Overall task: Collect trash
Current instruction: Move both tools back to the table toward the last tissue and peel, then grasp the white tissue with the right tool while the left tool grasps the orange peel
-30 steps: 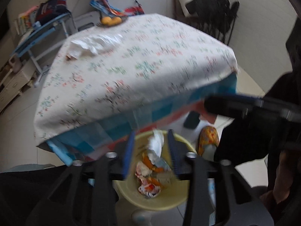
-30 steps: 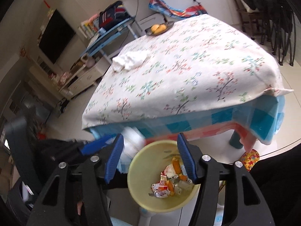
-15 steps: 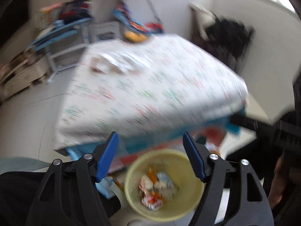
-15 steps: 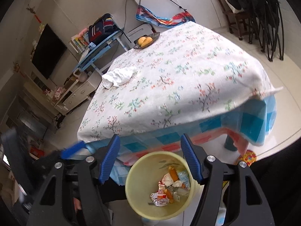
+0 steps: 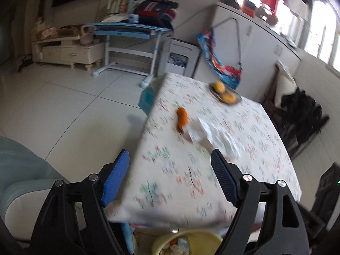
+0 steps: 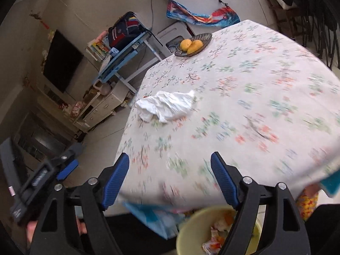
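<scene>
The left gripper [image 5: 170, 176] has its blue-padded jaws wide and widening further, with nothing between them; past the fingers lies only the near part of the floral tablecloth [image 5: 212, 148]. The right gripper [image 6: 170, 176] likewise has its jaws spreading apart and empty, hanging over the near edge of the same cloth. Just below both grippers, under the table's edge, stands a yellow bin [image 6: 187, 235] holding crumpled wrappers and orange scraps. Farther out on the table, towards its left edge, lies a crumpled white tissue [image 6: 167, 106], and touching its far end, as the left wrist view shows, a piece of orange peel [image 5: 182, 119]. At the far corner sits a dark dish [image 6: 205, 39] with two yellow fruits [image 6: 190, 44]. The left gripper's body also shows low on the left of the right wrist view. Beyond the table stands a blue desk [image 5: 127, 28] with a dark bag on it.
</scene>
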`<state>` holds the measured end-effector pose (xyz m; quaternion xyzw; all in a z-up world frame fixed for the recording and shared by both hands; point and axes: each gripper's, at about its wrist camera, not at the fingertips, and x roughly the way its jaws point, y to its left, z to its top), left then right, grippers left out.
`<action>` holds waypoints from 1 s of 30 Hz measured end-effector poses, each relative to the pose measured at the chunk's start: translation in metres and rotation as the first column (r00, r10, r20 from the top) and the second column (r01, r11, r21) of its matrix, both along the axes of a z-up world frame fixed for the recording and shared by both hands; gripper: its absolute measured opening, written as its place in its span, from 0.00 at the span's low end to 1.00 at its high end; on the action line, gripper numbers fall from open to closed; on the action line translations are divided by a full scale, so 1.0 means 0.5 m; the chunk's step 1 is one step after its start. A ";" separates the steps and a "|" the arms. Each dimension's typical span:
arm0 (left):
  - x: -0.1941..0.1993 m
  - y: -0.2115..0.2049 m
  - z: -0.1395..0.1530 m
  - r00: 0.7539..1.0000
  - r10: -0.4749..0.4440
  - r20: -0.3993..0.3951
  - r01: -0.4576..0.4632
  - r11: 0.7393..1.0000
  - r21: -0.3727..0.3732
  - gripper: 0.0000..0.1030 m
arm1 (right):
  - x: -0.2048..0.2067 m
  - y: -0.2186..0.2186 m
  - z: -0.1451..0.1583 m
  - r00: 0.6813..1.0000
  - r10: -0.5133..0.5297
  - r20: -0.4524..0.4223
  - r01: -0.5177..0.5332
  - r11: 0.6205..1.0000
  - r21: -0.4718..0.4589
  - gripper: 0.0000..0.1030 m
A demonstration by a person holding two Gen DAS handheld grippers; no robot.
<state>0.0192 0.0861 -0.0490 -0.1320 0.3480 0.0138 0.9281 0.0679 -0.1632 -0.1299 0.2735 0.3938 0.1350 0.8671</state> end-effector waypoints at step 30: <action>0.366 -0.077 -0.121 0.972 -0.078 -0.221 0.103 0.989 0.102 0.73 | 0.158 -0.037 0.015 0.983 0.172 -0.063 -0.183 0.919 -0.349 0.05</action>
